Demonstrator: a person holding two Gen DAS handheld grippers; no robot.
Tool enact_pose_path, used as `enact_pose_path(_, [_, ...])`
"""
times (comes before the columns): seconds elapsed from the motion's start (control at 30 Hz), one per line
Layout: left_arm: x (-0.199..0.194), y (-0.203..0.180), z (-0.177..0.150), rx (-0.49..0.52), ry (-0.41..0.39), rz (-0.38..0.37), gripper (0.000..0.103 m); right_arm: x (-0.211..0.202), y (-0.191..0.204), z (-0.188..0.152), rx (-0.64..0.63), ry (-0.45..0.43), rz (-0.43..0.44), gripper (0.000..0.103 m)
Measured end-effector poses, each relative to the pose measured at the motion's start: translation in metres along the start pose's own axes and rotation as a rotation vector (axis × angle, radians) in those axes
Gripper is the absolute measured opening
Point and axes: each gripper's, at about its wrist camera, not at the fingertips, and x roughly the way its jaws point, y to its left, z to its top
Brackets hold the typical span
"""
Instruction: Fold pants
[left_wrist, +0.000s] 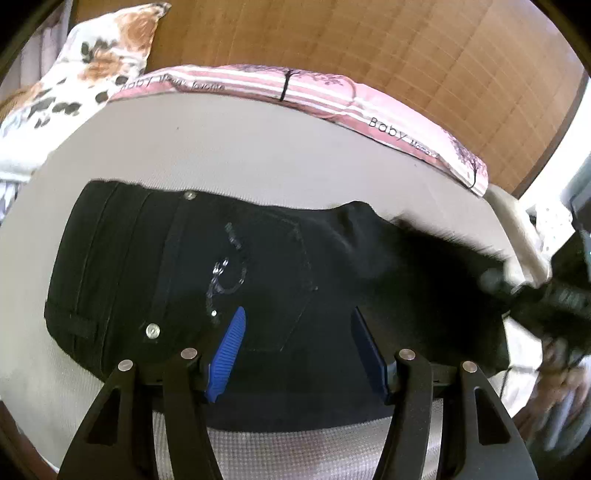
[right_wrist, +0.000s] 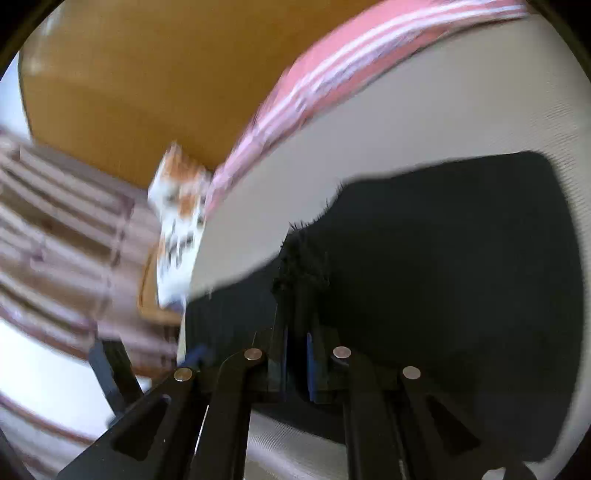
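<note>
Black pants (left_wrist: 258, 266) lie flat on the white mattress (left_wrist: 240, 147), waistband to the left, a stitched back pocket and sparkly trim facing up. My left gripper (left_wrist: 297, 325) is open, its blue fingers (left_wrist: 231, 347) hovering just over the pocket area. My right gripper (right_wrist: 297, 306) is shut on the frayed hem of a pant leg (right_wrist: 443, 258) and holds it lifted; this view is blurred by motion. The right gripper also shows at the right edge of the left wrist view (left_wrist: 546, 295), dragging the blurred leg fabric.
A pink striped pillow (left_wrist: 332, 92) lies along the far edge of the mattress. A floral pillow (left_wrist: 92, 62) sits at the far left. A wooden headboard (left_wrist: 369, 37) stands behind. The mattress edge drops off at the right.
</note>
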Motion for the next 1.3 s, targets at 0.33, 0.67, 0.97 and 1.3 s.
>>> enact_pose_path(0.33, [0.017, -0.011, -0.007, -0.016, 0.079, -0.136, 0.060, 0.057, 0.021, -0.039, -0.250, 0.155, -0.191, 0.012])
enact_pose_path(0.67, [0.050, -0.028, -0.012, -0.105, 0.273, -0.342, 0.060, -0.034, 0.012, -0.032, -0.158, -0.012, -0.160, 0.051])
enact_pose_path(0.97, [0.088, -0.034, -0.014, -0.238, 0.418, -0.421, 0.060, -0.067, -0.022, -0.031, 0.004, -0.095, -0.160, 0.052])
enact_pose_path(1.3, [0.107, -0.051, 0.000, -0.233, 0.411, -0.459, 0.027, -0.067, -0.039, -0.031, 0.065, -0.106, -0.141, 0.053])
